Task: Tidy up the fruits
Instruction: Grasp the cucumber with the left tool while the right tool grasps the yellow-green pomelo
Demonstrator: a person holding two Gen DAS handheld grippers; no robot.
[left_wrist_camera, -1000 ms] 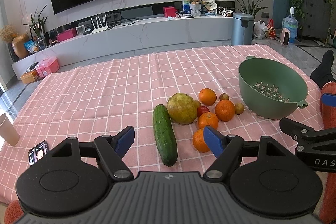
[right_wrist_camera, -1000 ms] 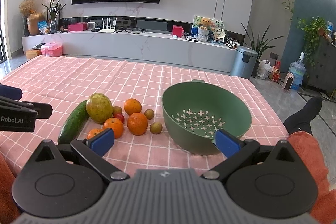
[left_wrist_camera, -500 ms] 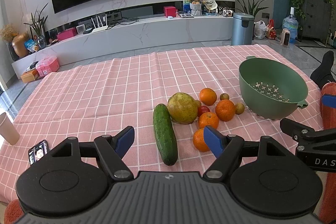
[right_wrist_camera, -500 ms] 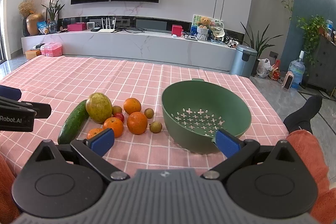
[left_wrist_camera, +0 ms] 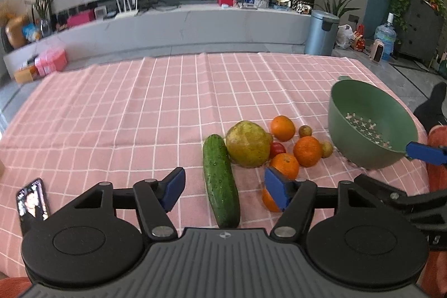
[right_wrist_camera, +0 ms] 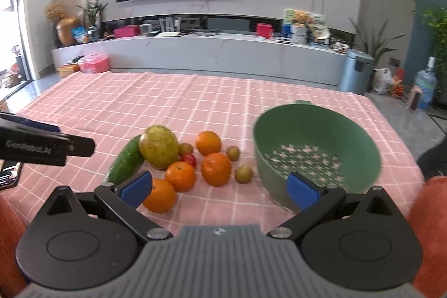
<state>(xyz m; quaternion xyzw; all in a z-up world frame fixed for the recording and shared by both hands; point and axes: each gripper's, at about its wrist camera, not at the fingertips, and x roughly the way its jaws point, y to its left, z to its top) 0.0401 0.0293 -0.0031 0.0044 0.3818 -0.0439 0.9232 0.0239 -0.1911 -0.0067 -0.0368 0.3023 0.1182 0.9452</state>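
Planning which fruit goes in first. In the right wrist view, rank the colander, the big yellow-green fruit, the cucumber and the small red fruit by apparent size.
1. green colander
2. yellow-green fruit and cucumber: similar, unsure, since the cucumber is partly hidden
3. small red fruit

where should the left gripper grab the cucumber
Grip the cucumber across its middle, coming from above. It lies flat on the cloth, long axis running away from the left gripper, whose closing jaws hold nothing. Its far end lies close against the big yellow-green fruit, so stay on the freer near half.
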